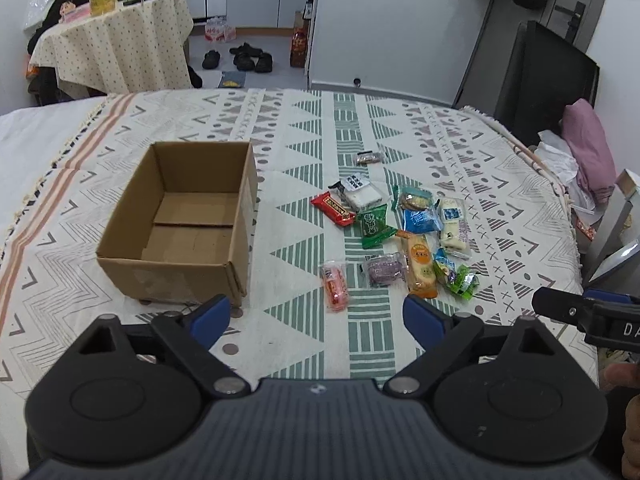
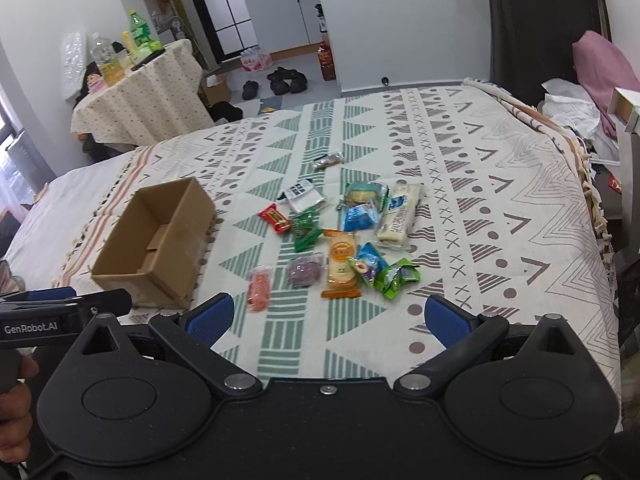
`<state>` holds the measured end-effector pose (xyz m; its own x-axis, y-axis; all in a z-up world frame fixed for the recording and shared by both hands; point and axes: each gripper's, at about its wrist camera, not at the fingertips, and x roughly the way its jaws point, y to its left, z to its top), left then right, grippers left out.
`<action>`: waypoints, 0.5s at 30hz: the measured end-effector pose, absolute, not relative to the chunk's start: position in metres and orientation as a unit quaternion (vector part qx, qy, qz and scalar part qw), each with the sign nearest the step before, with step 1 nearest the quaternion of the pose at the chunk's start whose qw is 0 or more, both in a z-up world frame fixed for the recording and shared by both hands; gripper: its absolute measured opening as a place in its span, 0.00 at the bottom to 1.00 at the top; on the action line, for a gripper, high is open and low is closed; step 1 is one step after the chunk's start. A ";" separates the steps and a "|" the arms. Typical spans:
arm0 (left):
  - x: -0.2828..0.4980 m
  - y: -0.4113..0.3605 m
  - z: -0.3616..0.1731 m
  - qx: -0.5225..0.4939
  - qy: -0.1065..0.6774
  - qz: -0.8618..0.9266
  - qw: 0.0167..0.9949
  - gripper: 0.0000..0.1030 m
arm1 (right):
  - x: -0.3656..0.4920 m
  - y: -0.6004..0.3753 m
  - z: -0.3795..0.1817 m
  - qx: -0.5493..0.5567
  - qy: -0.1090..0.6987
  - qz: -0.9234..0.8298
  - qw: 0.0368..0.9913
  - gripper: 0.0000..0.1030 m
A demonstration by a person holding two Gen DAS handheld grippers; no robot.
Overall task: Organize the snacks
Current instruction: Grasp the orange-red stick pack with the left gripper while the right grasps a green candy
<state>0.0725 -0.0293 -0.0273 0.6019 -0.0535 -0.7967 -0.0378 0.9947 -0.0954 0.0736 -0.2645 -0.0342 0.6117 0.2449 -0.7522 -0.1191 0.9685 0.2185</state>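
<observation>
An open cardboard box (image 1: 180, 220) (image 2: 156, 240) stands empty on the patterned bed cover. To its right lie several wrapped snacks in a loose cluster: a pink packet (image 1: 335, 286) (image 2: 259, 288), a purple one (image 1: 383, 269) (image 2: 305, 270), an orange biscuit pack (image 1: 421, 265) (image 2: 342, 264), a red bar (image 1: 333, 209) (image 2: 275, 218) and a green pack (image 1: 374, 226) (image 2: 306, 232). My left gripper (image 1: 316, 318) hovers open just short of the pink packet, nothing between its blue pads. My right gripper (image 2: 328, 318) is open too, nearer than the orange pack, holding nothing.
The bed cover (image 1: 280, 152) fills the foreground. A small dark snack (image 1: 370, 157) lies apart, farther back. A draped side table (image 1: 116, 44) with bottles stands beyond the bed, with shoes (image 1: 244, 58) on the floor. Pink cloth and clutter (image 1: 588, 152) sit off the right edge.
</observation>
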 end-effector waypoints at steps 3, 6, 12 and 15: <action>0.083 -0.032 -0.036 -0.057 0.451 -0.008 0.891 0.87 | 0.084 -0.270 -0.043 0.079 0.436 0.096 0.891 0.95; 0.093 -0.034 -0.044 -0.066 0.456 -0.011 0.888 0.82 | 0.095 -0.275 -0.052 0.085 0.445 0.094 0.886 0.91; 0.117 -0.037 -0.064 -0.080 0.471 -0.008 0.878 0.65 | 0.116 -0.283 -0.073 0.099 0.462 0.094 0.876 0.78; 0.128 -0.039 -0.075 -0.084 0.479 -0.007 0.874 0.62 | 0.125 -0.287 -0.084 0.109 0.468 0.095 0.872 0.69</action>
